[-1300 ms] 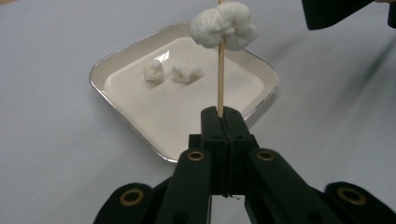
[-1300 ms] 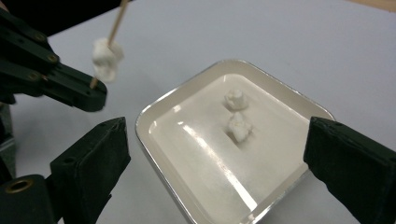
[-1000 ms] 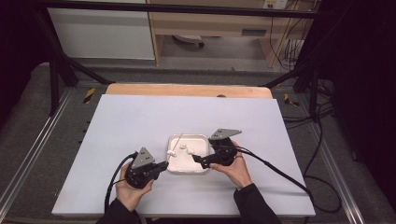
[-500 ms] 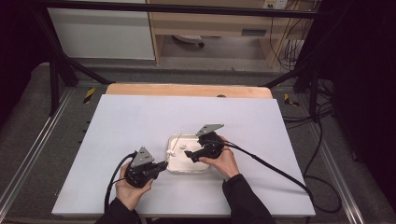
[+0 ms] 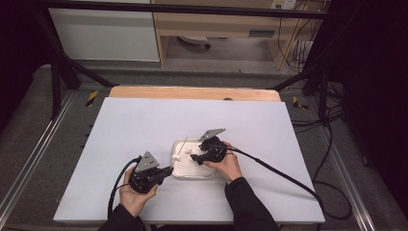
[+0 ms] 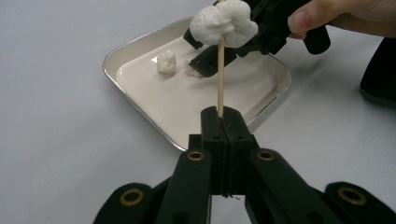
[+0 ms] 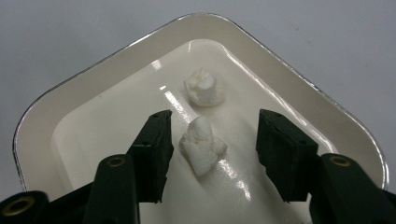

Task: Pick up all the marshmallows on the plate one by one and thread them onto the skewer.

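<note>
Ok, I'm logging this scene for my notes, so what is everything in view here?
Tray: one, cream with a silver rim, on the table between the grippers.
Loose marshmallows: two, white, in the tray; the nearer lies between the right gripper's jaws.
Skewer: one, wooden, upright, with a white marshmallow on it.
Table: one, white.
Left gripper: black, shut on the skewer.
Right gripper: black, open over the tray.
</note>
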The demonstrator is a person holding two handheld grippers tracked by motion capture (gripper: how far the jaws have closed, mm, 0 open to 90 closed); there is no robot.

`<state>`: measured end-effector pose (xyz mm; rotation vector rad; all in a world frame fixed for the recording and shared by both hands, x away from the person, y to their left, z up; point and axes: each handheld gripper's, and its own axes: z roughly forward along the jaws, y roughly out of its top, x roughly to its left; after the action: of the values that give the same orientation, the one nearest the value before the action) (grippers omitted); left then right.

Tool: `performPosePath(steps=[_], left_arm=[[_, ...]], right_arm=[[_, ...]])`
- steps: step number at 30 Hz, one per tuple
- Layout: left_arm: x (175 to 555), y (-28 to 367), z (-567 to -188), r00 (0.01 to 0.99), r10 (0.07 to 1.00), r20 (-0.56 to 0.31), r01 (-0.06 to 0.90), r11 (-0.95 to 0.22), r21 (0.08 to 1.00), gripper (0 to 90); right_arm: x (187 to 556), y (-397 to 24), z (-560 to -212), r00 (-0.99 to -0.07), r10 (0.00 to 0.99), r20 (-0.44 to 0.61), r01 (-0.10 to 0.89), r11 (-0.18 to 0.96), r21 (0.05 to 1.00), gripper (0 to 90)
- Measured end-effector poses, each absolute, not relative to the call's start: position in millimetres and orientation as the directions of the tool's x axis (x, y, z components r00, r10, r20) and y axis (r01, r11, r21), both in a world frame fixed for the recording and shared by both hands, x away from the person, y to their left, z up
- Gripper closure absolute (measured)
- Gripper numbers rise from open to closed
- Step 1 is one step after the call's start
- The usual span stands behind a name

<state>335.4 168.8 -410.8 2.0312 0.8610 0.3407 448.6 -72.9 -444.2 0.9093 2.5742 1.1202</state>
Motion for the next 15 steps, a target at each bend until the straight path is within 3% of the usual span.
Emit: performPosePath(steps=[15], left_arm=[[335.1, 168.0, -411.3, 0.724, 0.686, -0.077, 0.446, -0.380, 0.810, 89.1]], right_arm=[[447.6, -72.7, -447.7, -0.821, 0.570, 0.015, 0.407, 0.568, 0.715, 69.1]])
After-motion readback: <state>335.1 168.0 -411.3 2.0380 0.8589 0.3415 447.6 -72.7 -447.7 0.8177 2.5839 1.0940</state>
